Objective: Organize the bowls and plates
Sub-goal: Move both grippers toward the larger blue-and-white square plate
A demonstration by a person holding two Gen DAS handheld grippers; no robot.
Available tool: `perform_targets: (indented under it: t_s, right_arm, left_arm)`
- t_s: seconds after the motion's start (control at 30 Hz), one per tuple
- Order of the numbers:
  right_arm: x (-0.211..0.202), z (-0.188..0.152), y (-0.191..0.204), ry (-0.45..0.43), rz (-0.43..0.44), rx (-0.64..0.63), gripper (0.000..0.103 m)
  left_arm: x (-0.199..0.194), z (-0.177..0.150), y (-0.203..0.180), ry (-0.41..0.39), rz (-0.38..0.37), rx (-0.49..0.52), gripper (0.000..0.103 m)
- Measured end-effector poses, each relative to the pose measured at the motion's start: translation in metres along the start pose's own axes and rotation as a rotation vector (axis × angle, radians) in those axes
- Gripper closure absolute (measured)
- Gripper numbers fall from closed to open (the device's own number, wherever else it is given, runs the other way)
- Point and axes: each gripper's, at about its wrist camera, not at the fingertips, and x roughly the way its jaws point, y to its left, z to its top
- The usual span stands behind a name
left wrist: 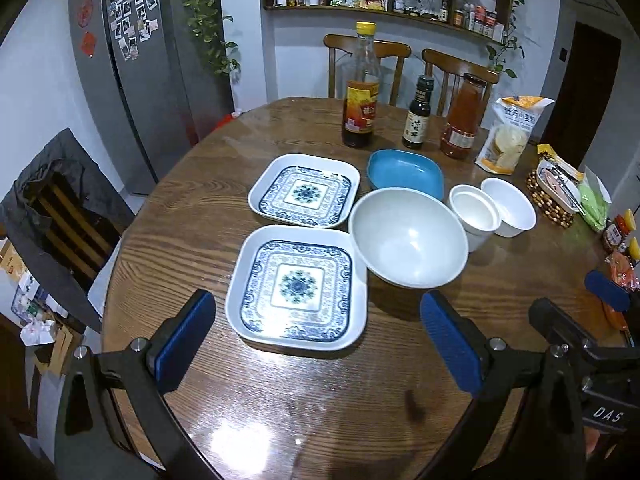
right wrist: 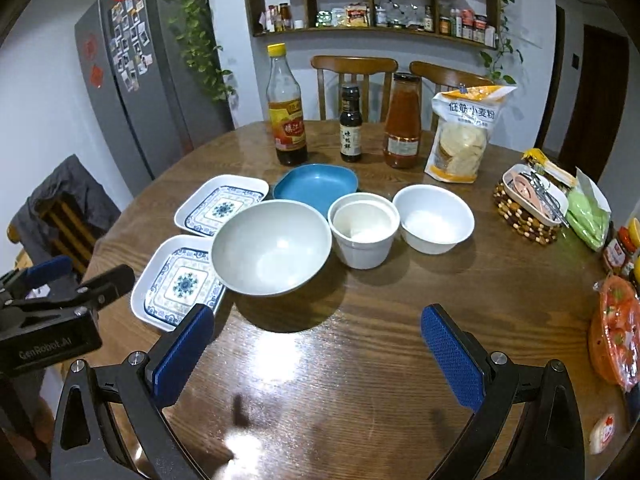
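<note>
A: Nearest: left claw and right claw, blue textured pads spread wide, holding nothing, poised low over glossy wood-grain desk.

B: Just beyond?

A: Near patterned plate, square, glazed, blue-and-white, lying almost between the left pads; likely first pick. Twin far patterned plate right behind, unstacked.

B: And bowls?

A: Large white bowl, round, smooth, beside the plates. Then nested small bowls, lone small bowl, blue dish. Behind, a row of bottles.
</note>
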Motion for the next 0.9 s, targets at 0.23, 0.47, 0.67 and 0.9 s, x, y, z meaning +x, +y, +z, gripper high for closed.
perform_targets:
  t_s: [0.23, 0.47, 0.67, 0.9]
  right_arm:
    - [0.006, 0.002, -0.001, 0.016, -0.013, 0.02, 0.0]
    - [0.012, 0.003, 0.0, 0.028, -0.033, 0.026, 0.0]
    - [0.017, 0.003, 0.0, 0.038, -0.049, 0.031, 0.0]
    - [0.021, 0.003, 0.0, 0.055, -0.067, 0.036, 0.0]
  left_arm:
    - [0.008, 0.005, 0.009, 0.028, 0.013, -0.006, 0.0]
    - [0.016, 0.006, 0.015, 0.044, 0.008, -0.008, 0.0]
    - [0.02, 0.01, 0.018, 0.04, 0.01, 0.007, 0.0]
    - [0.028, 0.013, 0.02, 0.048, 0.01, 0.032, 0.0]
